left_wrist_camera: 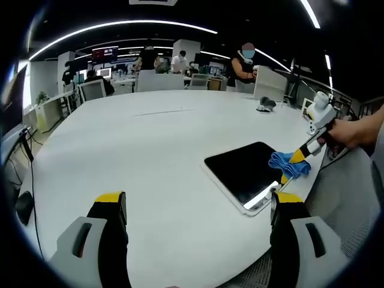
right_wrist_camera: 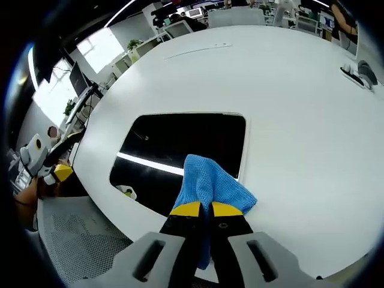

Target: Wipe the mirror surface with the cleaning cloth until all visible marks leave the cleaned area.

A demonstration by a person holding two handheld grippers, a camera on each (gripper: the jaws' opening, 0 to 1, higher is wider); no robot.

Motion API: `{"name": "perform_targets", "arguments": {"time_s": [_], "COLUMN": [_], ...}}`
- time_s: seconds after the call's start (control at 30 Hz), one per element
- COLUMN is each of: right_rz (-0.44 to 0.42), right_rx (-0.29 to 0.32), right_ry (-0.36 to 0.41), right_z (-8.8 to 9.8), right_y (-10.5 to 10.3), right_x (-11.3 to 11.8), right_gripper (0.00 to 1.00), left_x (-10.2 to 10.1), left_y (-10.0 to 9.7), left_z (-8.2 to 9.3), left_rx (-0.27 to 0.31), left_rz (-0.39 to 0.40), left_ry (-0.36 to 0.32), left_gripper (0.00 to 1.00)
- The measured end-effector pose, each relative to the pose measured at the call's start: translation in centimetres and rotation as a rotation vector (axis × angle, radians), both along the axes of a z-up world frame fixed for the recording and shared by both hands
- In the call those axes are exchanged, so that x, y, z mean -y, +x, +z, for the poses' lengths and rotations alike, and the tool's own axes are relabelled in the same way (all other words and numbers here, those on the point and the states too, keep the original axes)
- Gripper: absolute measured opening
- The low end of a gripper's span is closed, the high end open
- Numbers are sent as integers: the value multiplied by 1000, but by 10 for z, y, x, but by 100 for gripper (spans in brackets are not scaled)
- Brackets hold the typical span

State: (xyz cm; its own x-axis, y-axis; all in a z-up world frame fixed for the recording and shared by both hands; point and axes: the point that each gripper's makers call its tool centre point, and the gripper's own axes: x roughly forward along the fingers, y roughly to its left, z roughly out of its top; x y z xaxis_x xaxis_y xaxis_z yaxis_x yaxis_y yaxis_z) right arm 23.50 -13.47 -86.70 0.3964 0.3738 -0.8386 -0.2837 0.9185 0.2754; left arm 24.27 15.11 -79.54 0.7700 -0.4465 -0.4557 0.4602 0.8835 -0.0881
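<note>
The mirror (left_wrist_camera: 243,170) is a dark rectangle in a white frame, lying flat near the white table's (left_wrist_camera: 144,138) right edge. The blue cleaning cloth (left_wrist_camera: 289,163) rests on the mirror's right end, held by my right gripper (left_wrist_camera: 298,157), which reaches in from the right in a person's hand. In the right gripper view the jaws are shut on the cloth (right_wrist_camera: 210,180) at my right gripper (right_wrist_camera: 206,209), over the mirror's (right_wrist_camera: 180,141) near edge. My left gripper (left_wrist_camera: 199,201) hovers open above bare table, left of the mirror; it also appears as the left gripper (right_wrist_camera: 59,173) beyond the table edge.
A small dark object (left_wrist_camera: 264,106) lies on the table's far right side, also seen as the dark object (right_wrist_camera: 360,73). Chairs, desks and several people (left_wrist_camera: 180,60) stand beyond the far edge. Grey carpet (right_wrist_camera: 78,234) lies below the table edge.
</note>
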Motion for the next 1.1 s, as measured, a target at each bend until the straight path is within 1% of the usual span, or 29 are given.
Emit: {"name": "perform_targets", "arguments": {"time_s": [0.13,0.3,0.47,0.77,1.1], "right_rz": [-11,-26,-29,-40,-40], "right_rx": [7,13,24,31,32], "right_ry": [3,0,-8,-14,-27], "right_z": [0,0,0,0,0], "right_y": [4,16,31,50,72], "right_x": [1,2,5,7,10], "right_gripper": [0,0,0,0,0], "left_x": [-3,-6,-4,-5,-3], "left_y": [3,6,7,9,10], "left_z": [3,2,3,8,5], "left_rx": [5,-11,-10,2,-4], "left_rz": [4,33,32,33,34], "left_ry": [-1,-18,-18,-14,-17], "left_gripper": [99,99,99,99,99]}}
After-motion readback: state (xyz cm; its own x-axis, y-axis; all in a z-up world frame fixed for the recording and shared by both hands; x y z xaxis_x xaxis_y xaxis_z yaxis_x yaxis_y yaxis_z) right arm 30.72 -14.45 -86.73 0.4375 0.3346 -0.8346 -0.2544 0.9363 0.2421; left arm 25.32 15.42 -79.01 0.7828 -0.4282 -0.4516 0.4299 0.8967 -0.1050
